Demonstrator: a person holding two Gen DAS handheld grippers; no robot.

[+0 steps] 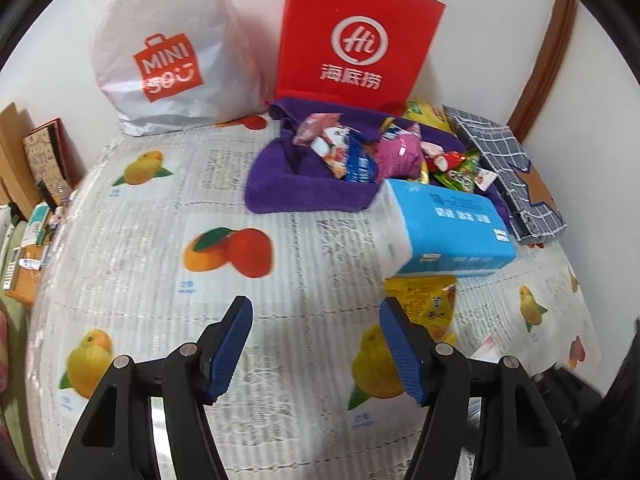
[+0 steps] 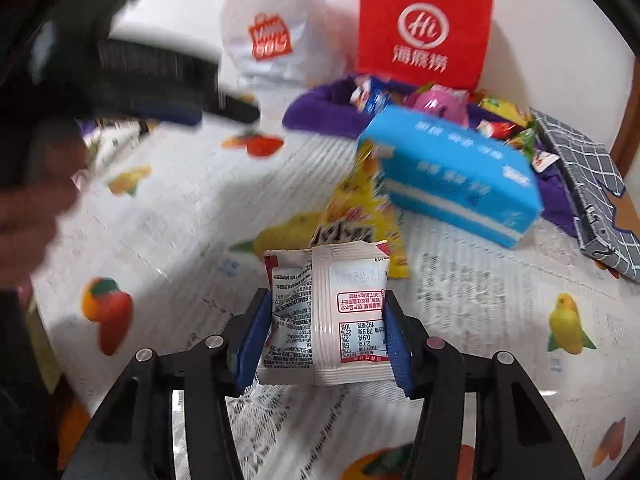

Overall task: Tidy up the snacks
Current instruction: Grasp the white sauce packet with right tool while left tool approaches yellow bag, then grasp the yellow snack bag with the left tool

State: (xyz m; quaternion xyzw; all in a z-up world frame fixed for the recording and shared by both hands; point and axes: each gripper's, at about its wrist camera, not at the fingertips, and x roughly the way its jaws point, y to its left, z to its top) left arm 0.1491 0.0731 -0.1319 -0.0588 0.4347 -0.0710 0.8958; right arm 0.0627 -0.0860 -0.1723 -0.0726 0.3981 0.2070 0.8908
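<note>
Covering the whole table is a fruit-printed cloth (image 1: 160, 208), white with oranges and yellow fruit on it. At its far edge, against the wall, stand a white plastic bag (image 1: 160, 48) with a red logo and, to its right, a red paper bag (image 1: 352, 32). In front of the red bag lies a purple fabric bin (image 1: 280, 184) heaped with wrapped snacks (image 1: 360, 156), and a folded grey checked cloth box (image 1: 508, 172) lies just right of it. A blue tissue pack (image 1: 448, 228) lies at the bin's near right corner, tilted, with a yellow snack packet (image 1: 428, 304) just in front of it on the cloth. The left gripper (image 1: 316, 344) hangs above bare cloth, its blue pads apart with nothing between them. The right gripper (image 2: 324, 344) has its blue pads pressed on both sides of a white snack sachet (image 2: 332, 312), printed back facing up, held above the cloth in front of the yellow packet
</note>
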